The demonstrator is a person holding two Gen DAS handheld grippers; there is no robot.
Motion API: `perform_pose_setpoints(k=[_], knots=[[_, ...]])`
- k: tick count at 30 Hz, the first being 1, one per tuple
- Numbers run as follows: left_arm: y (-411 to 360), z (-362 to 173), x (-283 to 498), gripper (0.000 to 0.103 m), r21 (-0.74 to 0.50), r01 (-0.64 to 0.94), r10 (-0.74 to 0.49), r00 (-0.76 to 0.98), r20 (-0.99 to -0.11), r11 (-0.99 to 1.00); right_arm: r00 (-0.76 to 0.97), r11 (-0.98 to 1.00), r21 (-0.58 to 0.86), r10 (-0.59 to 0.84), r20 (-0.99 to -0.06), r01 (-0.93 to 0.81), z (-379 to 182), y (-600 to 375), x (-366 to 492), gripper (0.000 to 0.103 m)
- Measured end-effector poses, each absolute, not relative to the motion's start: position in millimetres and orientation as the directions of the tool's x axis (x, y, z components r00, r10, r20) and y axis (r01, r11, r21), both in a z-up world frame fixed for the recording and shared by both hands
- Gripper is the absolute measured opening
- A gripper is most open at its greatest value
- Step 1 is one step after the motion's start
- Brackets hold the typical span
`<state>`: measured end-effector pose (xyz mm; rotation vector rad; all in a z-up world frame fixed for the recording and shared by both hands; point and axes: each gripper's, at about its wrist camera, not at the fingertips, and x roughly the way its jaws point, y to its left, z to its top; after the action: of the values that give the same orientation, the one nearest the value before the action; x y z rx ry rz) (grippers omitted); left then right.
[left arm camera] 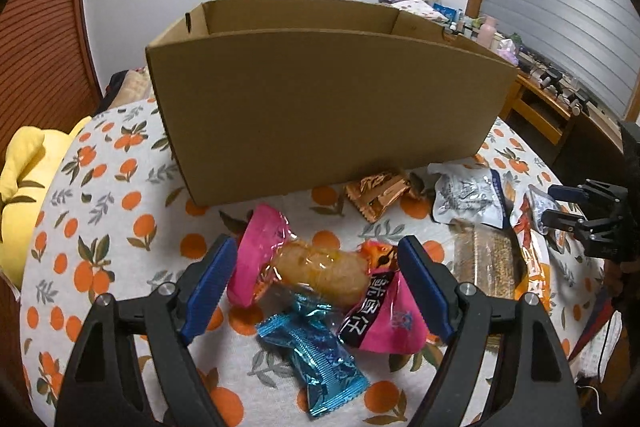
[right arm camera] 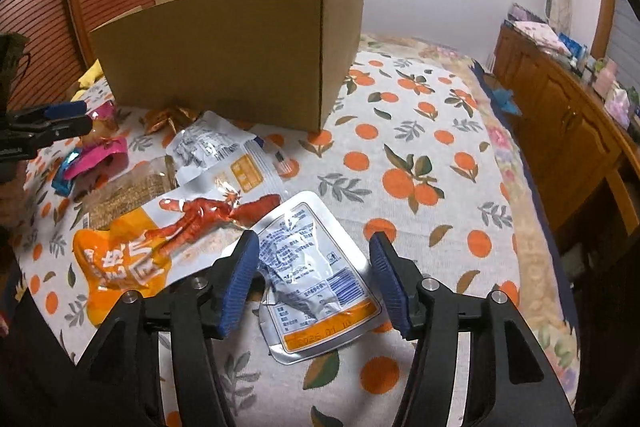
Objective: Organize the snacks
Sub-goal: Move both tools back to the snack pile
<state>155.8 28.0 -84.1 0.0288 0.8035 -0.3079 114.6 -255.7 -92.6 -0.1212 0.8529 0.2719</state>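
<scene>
An open cardboard box (left arm camera: 320, 107) stands on the orange-print cloth; it also shows in the right wrist view (right arm camera: 224, 63). My left gripper (left arm camera: 316, 283) is open around a pink-wrapped snack (left arm camera: 320, 269), with a blue foil snack (left arm camera: 316, 359) just below it. My right gripper (right arm camera: 314, 285) is open around a silver pouch (right arm camera: 320, 279). Beside the pouch lie an orange crayfish packet (right arm camera: 160, 239), a brown bar (right arm camera: 124, 195) and a grey-white pouch (right arm camera: 208, 147). A copper foil snack (left arm camera: 378, 193) lies by the box.
The cloth (right arm camera: 420, 163) covers a bed-like surface. A wooden cabinet (right arm camera: 560, 131) with clutter runs along the right. A yellow cushion (left arm camera: 24, 179) lies at the left edge. The right gripper (left arm camera: 560, 205) shows in the left wrist view; the left gripper (right arm camera: 66, 119) shows in the right.
</scene>
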Motion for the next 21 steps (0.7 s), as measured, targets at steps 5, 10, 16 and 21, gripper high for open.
perform_pose_setpoints(k=[5, 10, 16, 21], knots=[[29, -89, 156, 0.083, -0.096, 0.278, -0.26, 0.648, -0.716, 0.956, 0.618, 0.954, 0.031, 0.218, -0.755, -0.299, -86, -262, 113, 0.06], [29, -91, 158, 0.083, -0.096, 0.274, -0.256, 0.642, -0.722, 0.957, 0.602, 0.95, 0.019, 0.213, -0.769, -0.312, -86, -266, 107, 0.062], [32, -95, 158, 0.083, -0.102, 0.263, -0.251, 0.635, -0.731, 0.96, 0.568, 0.946, 0.006, 0.2, -0.798, -0.324, -101, -266, 109, 0.063], [34, -98, 161, 0.083, -0.115, 0.259, -0.257, 0.624, -0.738, 0.959, 0.576, 0.951, -0.003, 0.186, -0.796, -0.31, -105, -263, 116, 0.065]])
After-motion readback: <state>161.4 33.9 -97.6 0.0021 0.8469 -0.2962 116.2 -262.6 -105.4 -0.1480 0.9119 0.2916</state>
